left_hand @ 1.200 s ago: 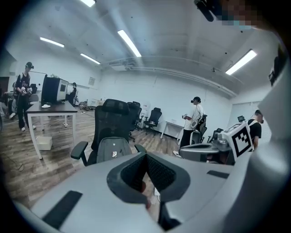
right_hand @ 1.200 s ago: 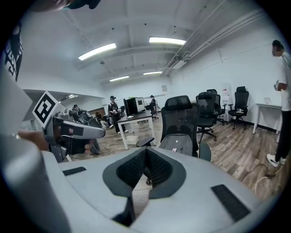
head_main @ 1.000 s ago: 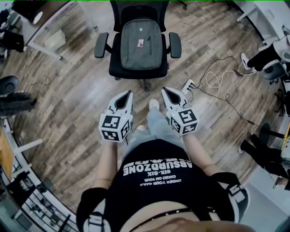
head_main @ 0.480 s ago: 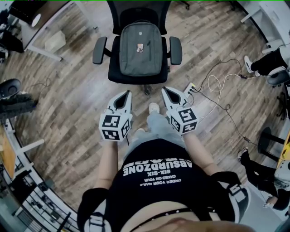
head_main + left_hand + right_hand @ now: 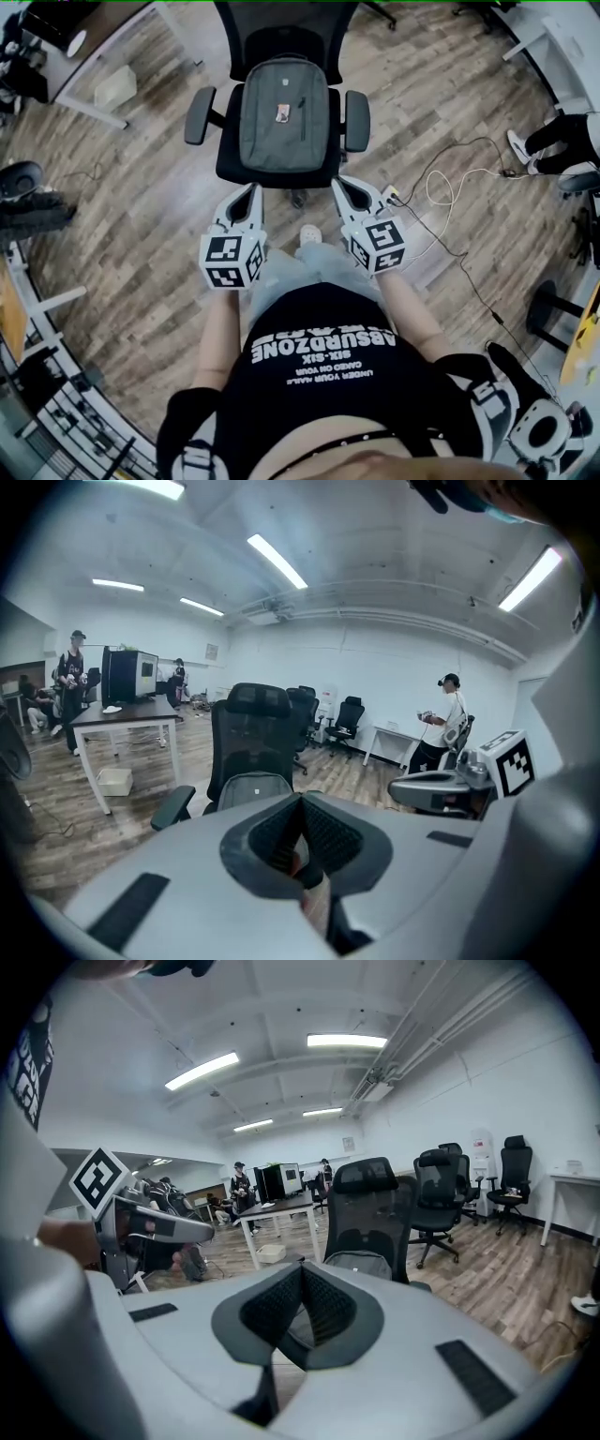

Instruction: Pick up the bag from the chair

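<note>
Room: open office with a wood-plank floor [image 5: 150, 216]. A table [image 5: 94, 28] stands well off to the left of the chair, and other people are far from it.
Chair: a black office chair [image 5: 228, 161] directly ahead of the person, with its seat facing them and an armrest on each side.
Bag: a grey backpack [image 5: 285, 112] lies on the chair's seat and leans up its backrest. It has a small tag on its front, and nothing touches it.
Left tool: the left tool [image 5: 251, 190] is clenched on nothing, its jaws meeting at the tips. It is held just short of the chair's front edge, toward the left corner, and points at the seat.
Right tool: the right tool [image 5: 339, 184] is likewise clenched and empty, just short of the chair's front edge at the right corner.
Cable: a white cable [image 5: 441, 183] lies looped on the floor to the right of the chair.
Progress: by my reading, only the walk up to the chair is done. Still to do are reaching over the seat, releasing the jaws, gripping the bag, probably at its top or a strap, and lifting it clear of the chair.
</note>
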A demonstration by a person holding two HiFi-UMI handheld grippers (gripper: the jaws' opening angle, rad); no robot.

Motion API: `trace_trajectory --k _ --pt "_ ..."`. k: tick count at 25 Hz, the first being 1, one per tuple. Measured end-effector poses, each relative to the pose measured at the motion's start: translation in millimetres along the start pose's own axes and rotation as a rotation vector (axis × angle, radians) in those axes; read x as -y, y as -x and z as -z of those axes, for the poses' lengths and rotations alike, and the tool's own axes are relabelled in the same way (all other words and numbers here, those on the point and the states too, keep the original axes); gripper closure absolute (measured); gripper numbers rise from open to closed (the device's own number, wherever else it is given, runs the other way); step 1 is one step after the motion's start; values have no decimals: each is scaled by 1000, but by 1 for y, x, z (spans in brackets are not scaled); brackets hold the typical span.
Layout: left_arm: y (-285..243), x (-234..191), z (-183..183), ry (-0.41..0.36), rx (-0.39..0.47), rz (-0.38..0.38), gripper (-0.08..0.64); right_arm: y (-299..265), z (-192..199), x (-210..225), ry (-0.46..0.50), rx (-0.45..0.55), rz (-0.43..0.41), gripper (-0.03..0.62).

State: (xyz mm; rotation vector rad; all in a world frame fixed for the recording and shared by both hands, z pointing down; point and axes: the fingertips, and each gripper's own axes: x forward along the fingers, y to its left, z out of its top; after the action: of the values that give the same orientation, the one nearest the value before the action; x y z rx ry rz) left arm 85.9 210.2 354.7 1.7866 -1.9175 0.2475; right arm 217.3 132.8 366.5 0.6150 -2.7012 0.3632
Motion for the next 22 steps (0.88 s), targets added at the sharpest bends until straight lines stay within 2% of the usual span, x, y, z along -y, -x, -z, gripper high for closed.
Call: trace_trajectory --k 3,10,17,22 --pt "-6 -1 -5 9 3 -33 545 -2 1 12 -3 -10 -2 575" --pt "-24 -17 7 16 -59 -65 545 -20 13 22 -34 -50 -8 575" --pt "-70 -39 14 19 -135 -23 543 -55 18 36 -51 -115 5 575" --pt "-106 -61 4 33 -186 13 543 -83 13 49 -81 -147 12 574"
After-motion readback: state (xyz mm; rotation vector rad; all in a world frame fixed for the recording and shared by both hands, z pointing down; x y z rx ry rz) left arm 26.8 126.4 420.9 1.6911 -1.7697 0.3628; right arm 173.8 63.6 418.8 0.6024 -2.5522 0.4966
